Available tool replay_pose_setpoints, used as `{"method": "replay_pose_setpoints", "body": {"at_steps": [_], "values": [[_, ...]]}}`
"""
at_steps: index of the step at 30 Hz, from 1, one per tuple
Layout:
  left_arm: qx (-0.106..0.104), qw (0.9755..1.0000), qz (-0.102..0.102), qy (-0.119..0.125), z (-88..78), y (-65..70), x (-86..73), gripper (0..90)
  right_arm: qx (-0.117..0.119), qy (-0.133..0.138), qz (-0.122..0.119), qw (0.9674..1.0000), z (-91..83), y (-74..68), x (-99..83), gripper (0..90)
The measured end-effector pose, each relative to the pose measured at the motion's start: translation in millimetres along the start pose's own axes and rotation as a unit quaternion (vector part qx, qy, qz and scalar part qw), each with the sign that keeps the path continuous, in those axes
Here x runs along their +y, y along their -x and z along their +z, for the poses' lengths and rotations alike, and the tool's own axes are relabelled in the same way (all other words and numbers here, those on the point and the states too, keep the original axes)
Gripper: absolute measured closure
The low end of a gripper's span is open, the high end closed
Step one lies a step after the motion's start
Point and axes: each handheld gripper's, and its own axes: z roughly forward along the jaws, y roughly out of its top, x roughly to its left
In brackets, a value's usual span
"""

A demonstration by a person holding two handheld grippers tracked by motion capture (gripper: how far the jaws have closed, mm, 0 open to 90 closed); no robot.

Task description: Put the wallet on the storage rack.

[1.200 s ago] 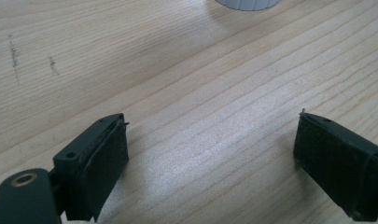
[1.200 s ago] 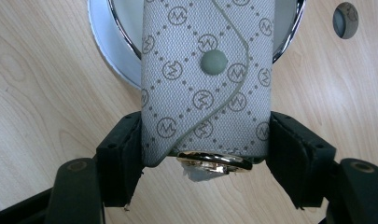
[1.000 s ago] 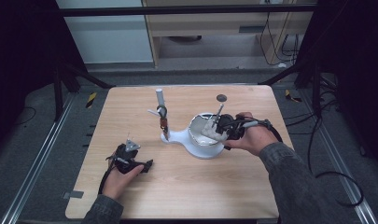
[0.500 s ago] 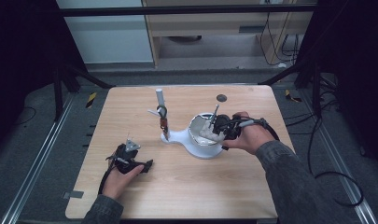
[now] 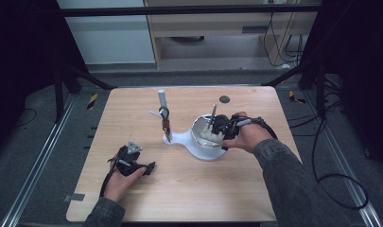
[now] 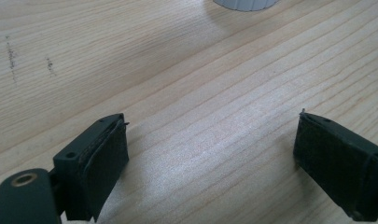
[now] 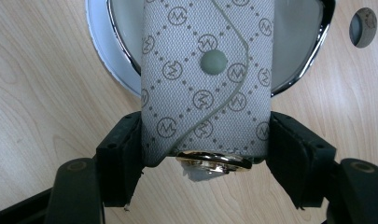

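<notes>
**benchguy:** Going camera by camera. From the high view, the landmark is the white stand [image 5: 198,142] near the middle of the wooden table [image 5: 189,198]. It has a round bowl with a shiny rim, and a thin post [image 5: 163,113] rising from its far-left end. The right gripper [image 5: 216,126] is right at the bowl, over its right side, something pale pinched in it. The left gripper [image 5: 132,158] sits well off to the near-left of the stand, low on the table.

**tinkerer_k:** What's the pale thing? And are the left jaws on anything?

**benchguy:** Left gripper view: the left gripper [image 6: 210,158] has its jaws spread wide, bare wood between them. The ribbed white edge of the stand [image 6: 245,3] just peeks in at the top, well apart from the pads.

**tinkerer_k:** And the right one?

**benchguy:** Right gripper view: the right gripper [image 7: 205,158] is clamped on a grey fabric pouch [image 7: 205,84] with a diamond logo print, one pad on each side. It has a snap button [image 7: 213,62] on the flap and a gold ring [image 7: 213,161] at the end nearest the camera. The pouch hangs over the bowl of the stand [image 7: 112,60], its far end above the shiny rim. Can't tell whether it touches the bowl. There's a small dark disc [image 7: 362,27] on the table off to the right of the stand.
</notes>
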Motion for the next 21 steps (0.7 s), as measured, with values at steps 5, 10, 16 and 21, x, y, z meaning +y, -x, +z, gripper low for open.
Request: {"method": "replay_pose_setpoints", "body": {"at_steps": [5, 10, 16, 21], "values": [[0.000, 1.0000, 0.000, 0.000, 0.1, 0.1, 0.0, 9.1, 0.001, -0.004, -0.002, 1.0000, 4.1, -0.3, 4.5, 31.4], [-0.001, 1.0000, 0.001, 0.000, 0.1, 0.3, 0.2, 9.1, 0.002, -0.009, -0.005, 0.9999, 6.3, 0.7, 8.5, 31.4], [-0.001, 1.0000, 0.002, 0.000, 0.3, 0.6, 0.3, 9.1, 0.001, -0.014, -0.009, 0.9999, 8.1, 3.0, 15.1, 31.4], [-0.001, 1.0000, 0.001, 0.001, 0.5, 1.0, 0.4, 9.1, 0.001, -0.017, -0.007, 0.9998, 10.7, 4.8, 19.1, 31.3]]}}
